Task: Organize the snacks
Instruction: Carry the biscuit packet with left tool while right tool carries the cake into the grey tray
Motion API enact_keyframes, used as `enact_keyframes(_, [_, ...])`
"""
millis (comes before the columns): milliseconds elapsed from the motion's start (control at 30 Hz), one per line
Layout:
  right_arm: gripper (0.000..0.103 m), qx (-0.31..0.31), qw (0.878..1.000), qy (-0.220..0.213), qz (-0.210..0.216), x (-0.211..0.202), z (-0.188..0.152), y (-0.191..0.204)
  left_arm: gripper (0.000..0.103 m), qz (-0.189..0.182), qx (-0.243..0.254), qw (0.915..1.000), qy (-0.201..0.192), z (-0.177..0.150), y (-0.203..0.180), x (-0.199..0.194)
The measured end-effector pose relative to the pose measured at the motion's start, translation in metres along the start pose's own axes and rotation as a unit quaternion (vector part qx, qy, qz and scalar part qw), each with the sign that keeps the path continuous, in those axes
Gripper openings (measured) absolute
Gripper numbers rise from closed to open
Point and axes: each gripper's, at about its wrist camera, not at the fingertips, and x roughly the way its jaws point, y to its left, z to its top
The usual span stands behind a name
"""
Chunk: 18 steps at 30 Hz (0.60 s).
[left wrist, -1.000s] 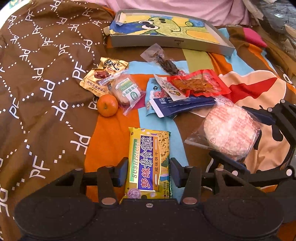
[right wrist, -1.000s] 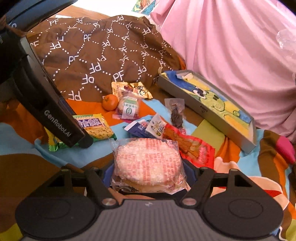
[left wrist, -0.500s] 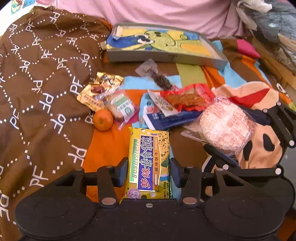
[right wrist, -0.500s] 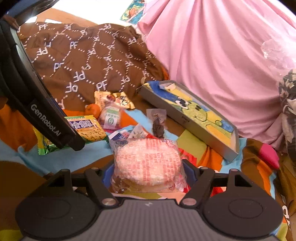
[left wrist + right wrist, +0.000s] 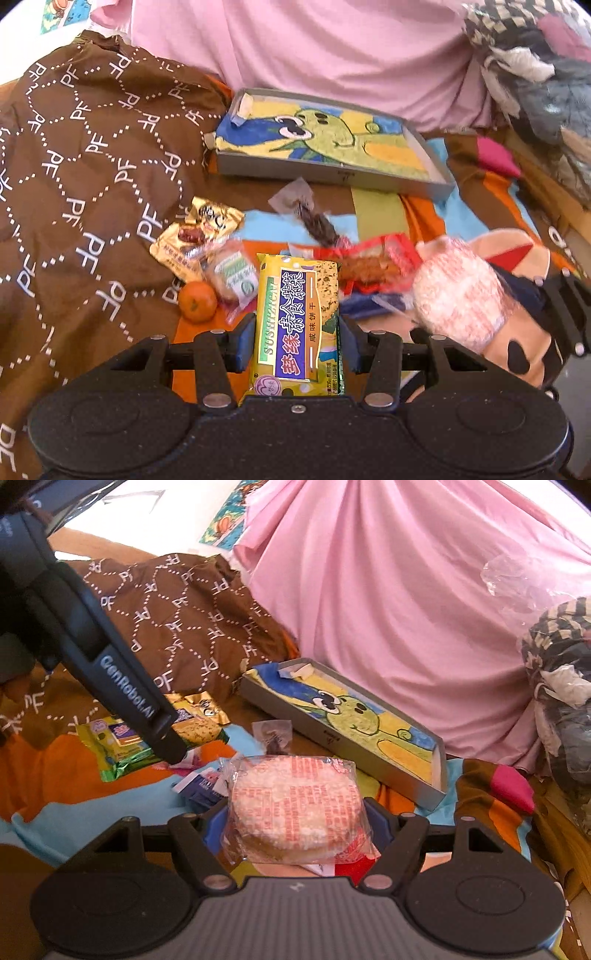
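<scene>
Between the left gripper (image 5: 297, 338) pads, a yellow cracker pack (image 5: 297, 325) (clamped); right gripper (image 5: 294, 821) grips a round cake (image 5: 293, 806).

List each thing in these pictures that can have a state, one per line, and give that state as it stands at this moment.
left gripper: shut on the yellow cracker packet, sealed.
right gripper: shut on the round rice cake, wrapped in clear plastic.
grey tray: open-topped, no snacks in it.
orange: unpeeled, loose on the blanket.
gold packet: sealed, lying flat.
red packet: lying in the pile, partly hidden.
</scene>
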Motion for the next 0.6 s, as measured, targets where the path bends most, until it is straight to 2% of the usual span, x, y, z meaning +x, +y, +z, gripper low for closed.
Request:
enact_keyframes(333, [0.077, 0.005, 1.000, 0.001, -0.017, 0.015, -0.001, -0.007, 0.049, -0.001, -0.001, 0.9996, -0.027, 0.024, 0.003, 0.009])
enact_keyframes(600, [0.077, -0.051, 0.997, 0.004, -0.051, 0.037, -0.004, -0.010, 0.049, -0.020, -0.001, 0.9986, -0.048, 0.048, 0.009, 0.026])
